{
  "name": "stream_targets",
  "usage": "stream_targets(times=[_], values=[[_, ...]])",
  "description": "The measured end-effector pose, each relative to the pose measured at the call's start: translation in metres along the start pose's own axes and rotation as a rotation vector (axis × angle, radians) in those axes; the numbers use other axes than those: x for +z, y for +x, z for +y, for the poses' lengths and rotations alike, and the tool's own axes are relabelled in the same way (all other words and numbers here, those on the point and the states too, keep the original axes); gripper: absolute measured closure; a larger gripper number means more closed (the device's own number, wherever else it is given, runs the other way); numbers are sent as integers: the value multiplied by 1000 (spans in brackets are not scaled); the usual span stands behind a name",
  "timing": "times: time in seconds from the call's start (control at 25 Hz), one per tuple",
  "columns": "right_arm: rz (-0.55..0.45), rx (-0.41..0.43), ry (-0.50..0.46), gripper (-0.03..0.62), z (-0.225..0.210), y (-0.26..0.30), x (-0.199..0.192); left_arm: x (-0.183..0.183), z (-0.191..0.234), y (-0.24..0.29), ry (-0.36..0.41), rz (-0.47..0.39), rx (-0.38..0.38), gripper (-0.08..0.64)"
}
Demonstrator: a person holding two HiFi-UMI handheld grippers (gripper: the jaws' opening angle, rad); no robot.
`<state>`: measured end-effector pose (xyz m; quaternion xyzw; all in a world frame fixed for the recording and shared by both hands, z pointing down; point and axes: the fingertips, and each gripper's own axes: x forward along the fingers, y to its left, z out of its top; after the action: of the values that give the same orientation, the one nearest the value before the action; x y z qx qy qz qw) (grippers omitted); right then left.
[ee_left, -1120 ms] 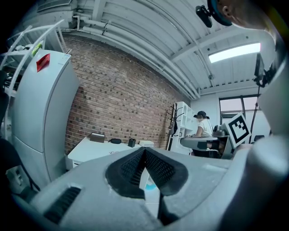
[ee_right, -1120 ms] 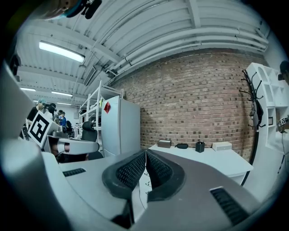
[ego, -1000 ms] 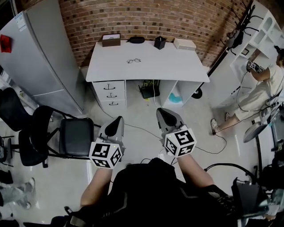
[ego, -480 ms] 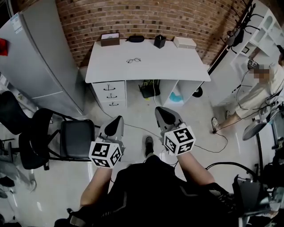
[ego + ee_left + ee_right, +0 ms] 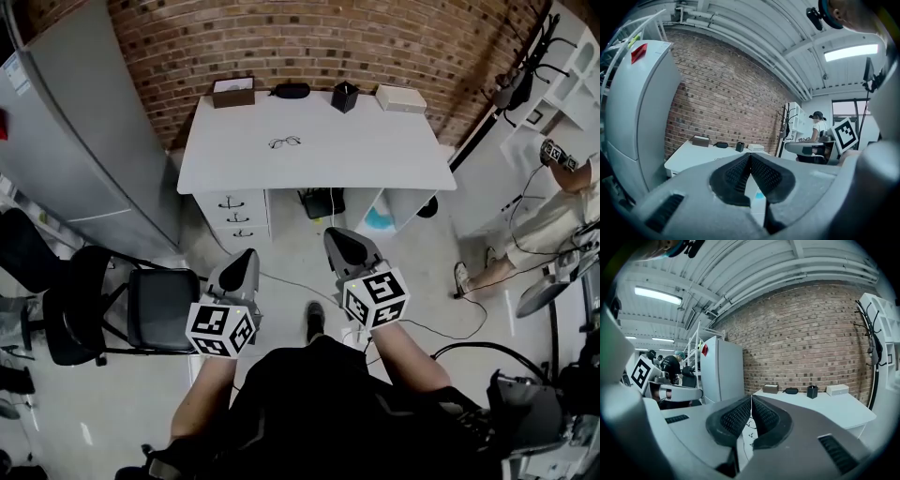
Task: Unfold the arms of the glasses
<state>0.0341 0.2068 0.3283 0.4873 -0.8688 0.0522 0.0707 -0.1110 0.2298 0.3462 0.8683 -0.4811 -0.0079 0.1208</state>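
Head view, with both gripper views. The glasses lie on the white desk, left of its centre and about midway between front and back edges, in front of the black case; they are too small here to tell whether the arms are folded. They are judged light, thin-framed and fragile at lenses and hinges, likely to skid on the smooth top; one gripper would best steady the frame at the bridge or rim while the other takes an arm near its tip. The left gripper and right gripper are held well short of the desk, each with jaws fully closed on nothing. Compared with the earlier frames, the desk sits nearer and a shoe now shows between the grippers.
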Motion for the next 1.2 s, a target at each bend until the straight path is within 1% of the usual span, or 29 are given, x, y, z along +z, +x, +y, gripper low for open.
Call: stream_targets(times=[0.16, 0.28, 0.4, 0.6, 0.76, 0.96, 1.08, 1.2], values=[[-2, 17, 16, 583, -31, 24, 4, 6, 4, 34, 8, 15, 12, 551], [-6, 27, 40, 583, -55, 38, 7, 8, 8, 58, 5, 32, 32, 551], [-5, 48, 44, 583, -77, 50, 7, 11, 9, 85, 13, 46, 49, 551], [12, 80, 61, 583, -115, 67, 6, 22, -5, 136, 14, 54, 40, 551], [20, 106, 67, 583, -144, 73, 11, 24, -12, 171, 8, 85, 52, 551], [30, 130, 58, 583, -181, 82, 5, 17, -17, 203, 9, 106, 81, 551], [29, 142, 82, 583, -192, 90, 2, 16, -13, 211, 21, 126, 105, 551], [27, 154, 86, 583, -200, 97, 2, 18, -9, 218, 31, 135, 119, 551]])
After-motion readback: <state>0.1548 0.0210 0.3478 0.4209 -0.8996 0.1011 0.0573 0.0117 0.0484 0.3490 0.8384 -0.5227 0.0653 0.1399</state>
